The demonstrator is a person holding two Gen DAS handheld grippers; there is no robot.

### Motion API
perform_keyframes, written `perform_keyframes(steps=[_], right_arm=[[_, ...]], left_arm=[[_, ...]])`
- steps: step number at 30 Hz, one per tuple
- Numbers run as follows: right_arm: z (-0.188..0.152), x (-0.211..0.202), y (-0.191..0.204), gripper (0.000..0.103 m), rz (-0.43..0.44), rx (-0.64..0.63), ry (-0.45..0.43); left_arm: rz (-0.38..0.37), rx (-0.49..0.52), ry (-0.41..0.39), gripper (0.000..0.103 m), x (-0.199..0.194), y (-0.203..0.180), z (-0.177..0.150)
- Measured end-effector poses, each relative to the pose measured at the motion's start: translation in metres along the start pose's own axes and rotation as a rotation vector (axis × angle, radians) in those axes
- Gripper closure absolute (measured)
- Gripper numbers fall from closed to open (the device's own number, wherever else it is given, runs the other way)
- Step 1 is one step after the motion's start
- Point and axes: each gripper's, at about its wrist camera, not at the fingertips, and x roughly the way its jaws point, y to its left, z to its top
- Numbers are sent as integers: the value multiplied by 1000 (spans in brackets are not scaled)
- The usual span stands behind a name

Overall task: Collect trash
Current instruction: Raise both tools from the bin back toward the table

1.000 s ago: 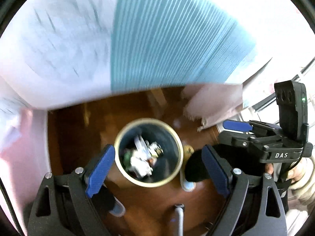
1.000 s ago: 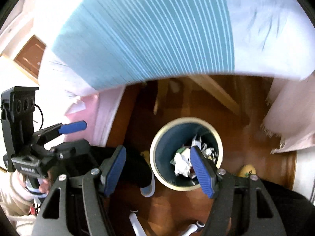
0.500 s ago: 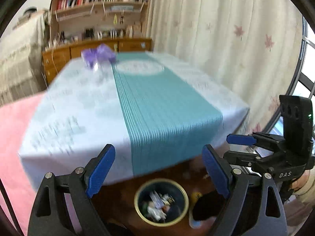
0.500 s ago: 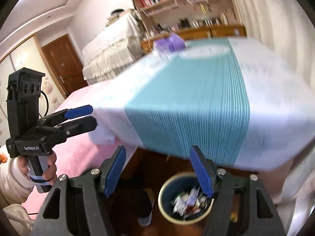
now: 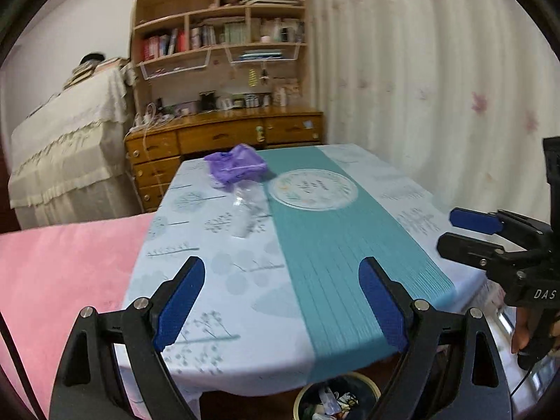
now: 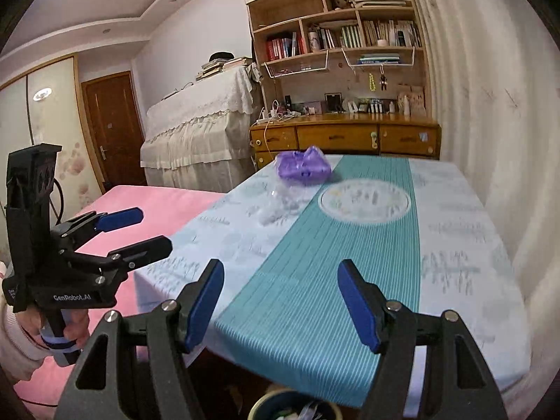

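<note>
Trash left: a purple bag (image 5: 235, 166) and clear wrapper (image 5: 245, 210) on the far tabletop (image 5: 245, 315), bin (image 5: 336, 400) below its near edge. Left claw (image 5: 280, 309) and right claw (image 6: 280, 309) gape wide, empty. Flimsy plastic could slip a pinch
</note>
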Motion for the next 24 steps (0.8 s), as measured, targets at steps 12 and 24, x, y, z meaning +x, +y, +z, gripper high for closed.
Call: perform_keyframes(steps=[12,24], right_arm=[[61,73,-13,35,-47,-43,96],[101,186,-38,35,-21,58,231]], left_arm=[[25,-165,116,15,70,100,43],[34,-225,200,15,159,160,74]])
